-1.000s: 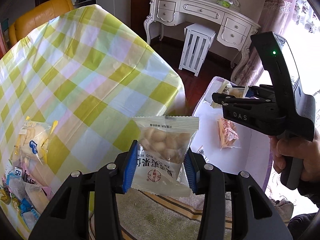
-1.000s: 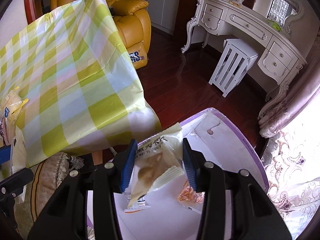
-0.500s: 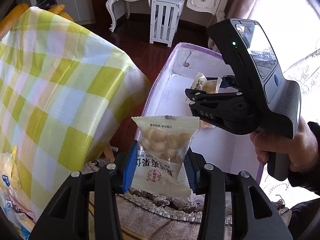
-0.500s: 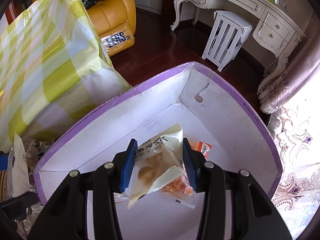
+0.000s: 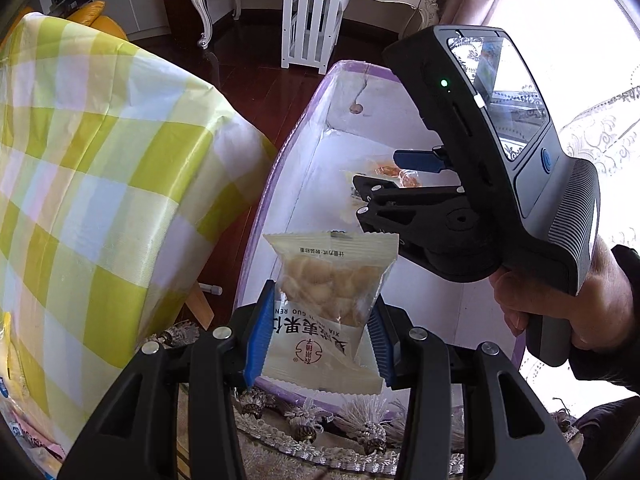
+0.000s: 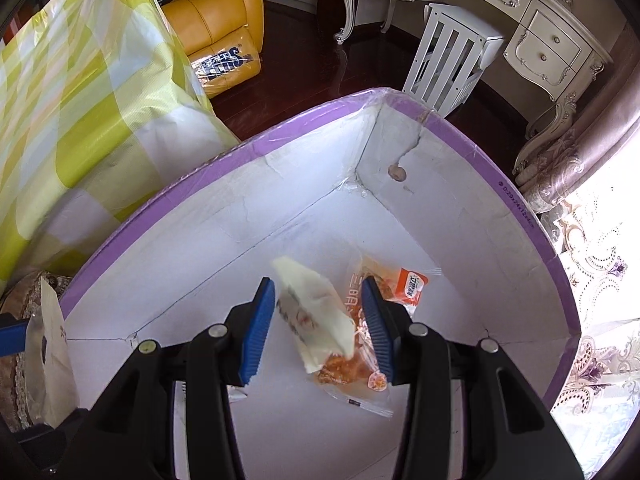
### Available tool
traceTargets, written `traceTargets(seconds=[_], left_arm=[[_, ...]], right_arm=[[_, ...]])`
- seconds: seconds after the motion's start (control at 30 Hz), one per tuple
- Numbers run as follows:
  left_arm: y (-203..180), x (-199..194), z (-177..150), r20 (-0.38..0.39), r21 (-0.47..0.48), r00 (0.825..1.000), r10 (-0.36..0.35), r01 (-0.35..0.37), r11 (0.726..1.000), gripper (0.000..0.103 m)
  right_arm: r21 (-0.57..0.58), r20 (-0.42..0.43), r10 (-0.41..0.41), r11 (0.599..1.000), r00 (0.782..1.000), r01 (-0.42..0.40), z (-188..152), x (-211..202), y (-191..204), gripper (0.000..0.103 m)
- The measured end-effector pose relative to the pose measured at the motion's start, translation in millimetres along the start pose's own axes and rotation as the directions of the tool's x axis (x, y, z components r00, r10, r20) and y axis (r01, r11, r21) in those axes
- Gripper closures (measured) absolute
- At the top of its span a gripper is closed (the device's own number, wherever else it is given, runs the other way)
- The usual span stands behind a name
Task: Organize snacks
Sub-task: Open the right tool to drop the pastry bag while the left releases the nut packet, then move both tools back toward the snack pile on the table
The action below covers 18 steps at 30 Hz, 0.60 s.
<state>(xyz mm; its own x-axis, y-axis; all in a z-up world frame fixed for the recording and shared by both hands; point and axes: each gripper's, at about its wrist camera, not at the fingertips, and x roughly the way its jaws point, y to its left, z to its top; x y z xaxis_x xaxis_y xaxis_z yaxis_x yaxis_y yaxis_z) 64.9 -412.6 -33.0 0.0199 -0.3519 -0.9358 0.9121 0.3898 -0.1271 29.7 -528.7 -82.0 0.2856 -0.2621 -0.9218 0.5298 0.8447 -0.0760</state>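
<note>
— Where does the box [image 6: 460,216] sit?
— Centre of the right wrist view. The clothed table [image 6: 80,100] is upper left, the armchair [image 6: 216,20] behind it, and the stool [image 6: 448,52] and dressing table [image 6: 540,36] are upper right.
— And inside?
— One snack packet [image 6: 408,286] lies on the floor, right of centre. Another packet [image 6: 316,312] is in front of it, between the right gripper [image 6: 317,282] pads.

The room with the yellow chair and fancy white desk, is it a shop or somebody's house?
Most likely somebody's house, maybe a bedroom or sitting room: an ornate white dressing table with a white stool, a yellow leather armchair and flowery curtains.
</note>
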Motion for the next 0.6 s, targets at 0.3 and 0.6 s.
traceTargets(seconds=[0.3,0.6], left_arm=[[2.4,-1.0,-0.3,-0.002,-0.008,1.0,-0.01,0.01,1.0,0.046],[8.7,-17.3,-5.2,0.07,-0.04,0.998,0.002,0.001,0.999,0.028]], right_arm=[[0.01,-0.001,-0.009,1.0,1.0,0.009,1.0,0.6,-1.1,0.051],[0.018,0.022,-0.034,0.999,0.999,0.034,6.4,-9.2,-4.5,0.036]])
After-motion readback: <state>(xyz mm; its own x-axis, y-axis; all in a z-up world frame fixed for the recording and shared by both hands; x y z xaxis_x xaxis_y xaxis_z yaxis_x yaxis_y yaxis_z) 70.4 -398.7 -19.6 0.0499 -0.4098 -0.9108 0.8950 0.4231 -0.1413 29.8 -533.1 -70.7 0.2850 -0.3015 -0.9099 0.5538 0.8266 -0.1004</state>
